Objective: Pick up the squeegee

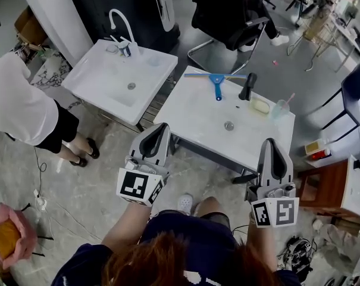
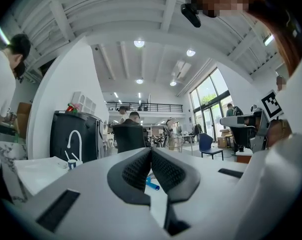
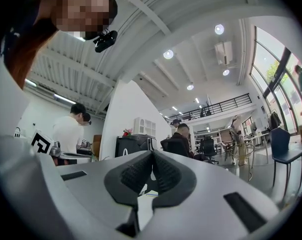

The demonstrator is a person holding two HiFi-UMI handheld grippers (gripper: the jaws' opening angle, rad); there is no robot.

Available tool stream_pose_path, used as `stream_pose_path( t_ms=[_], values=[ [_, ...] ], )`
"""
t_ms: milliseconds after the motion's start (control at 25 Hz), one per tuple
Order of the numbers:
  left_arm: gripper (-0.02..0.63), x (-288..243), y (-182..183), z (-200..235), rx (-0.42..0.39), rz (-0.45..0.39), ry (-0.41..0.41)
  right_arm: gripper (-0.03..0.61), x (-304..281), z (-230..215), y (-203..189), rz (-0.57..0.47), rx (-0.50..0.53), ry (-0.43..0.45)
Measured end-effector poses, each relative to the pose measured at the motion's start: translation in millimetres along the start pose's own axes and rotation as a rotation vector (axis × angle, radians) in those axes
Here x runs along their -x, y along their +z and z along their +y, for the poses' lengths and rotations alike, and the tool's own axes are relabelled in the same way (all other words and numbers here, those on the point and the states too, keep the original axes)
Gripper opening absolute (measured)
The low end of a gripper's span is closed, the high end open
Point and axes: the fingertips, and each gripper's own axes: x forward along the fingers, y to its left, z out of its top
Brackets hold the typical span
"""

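In the head view, I hold my left gripper [image 1: 160, 127] and right gripper [image 1: 273, 143] out ahead of me, side by side and well apart. Both point toward the white sink [image 1: 191, 109]. The squeegee [image 1: 216, 80] lies flat at the sink's far edge, well beyond both sets of fingertips. It is ahead and a little right of my left fingers, and ahead and left of my right ones. It has a blue handle, which points back toward me, and a pale blade. A black tap [image 1: 247, 86] stands just right of the squeegee, ahead of my right fingers. A second sink [image 1: 102, 79] sits off to the left of my left fingers, and a person in a white shirt [image 1: 16, 106] stands farther left still.

In the left gripper view, my left fingers [image 2: 136, 171] are pressed together at the tips with nothing caught between them. The squeegee's blue handle [image 2: 152, 184] shows through the small gap below the tips, beyond the fingers and apart from them. The dark cabinet [image 2: 73, 139] stands past my fingers to the left.

In the right gripper view, my right fingers [image 3: 136, 176] are also closed tip to tip and empty. A seated person [image 3: 180, 136] is far beyond the tips, and the squeegee can't be made out here.
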Motion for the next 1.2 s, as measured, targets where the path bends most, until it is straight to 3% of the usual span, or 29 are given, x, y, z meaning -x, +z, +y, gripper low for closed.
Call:
stream_pose_path(
  t_ms=[320, 640, 920, 1200],
  values=[
    [0.02, -65.0, -18.6, 28.2, 0.01, 0.03, 0.047, 0.015, -74.8, -34.5, -22.6, 0.018, -0.007, 0.042],
    [0.02, -163.2, -11.4, 54.8, 0.0, 0.002, 0.15, 0.017, -180.1, -99.1, -23.3, -0.007, -0.005, 0.139],
    [0.02, -222.9, -16.1, 63.4, -0.011, -0.014, 0.239, 0.02, -238.2, -146.6, -42.5, 0.01, -0.021, 0.219],
    [0.02, -255.5, -25.0, 76.9, 0.025, -0.004, 0.272, 0.023, -275.4, -153.6, -71.5, 0.074, -0.064, 0.254]
  ],
)
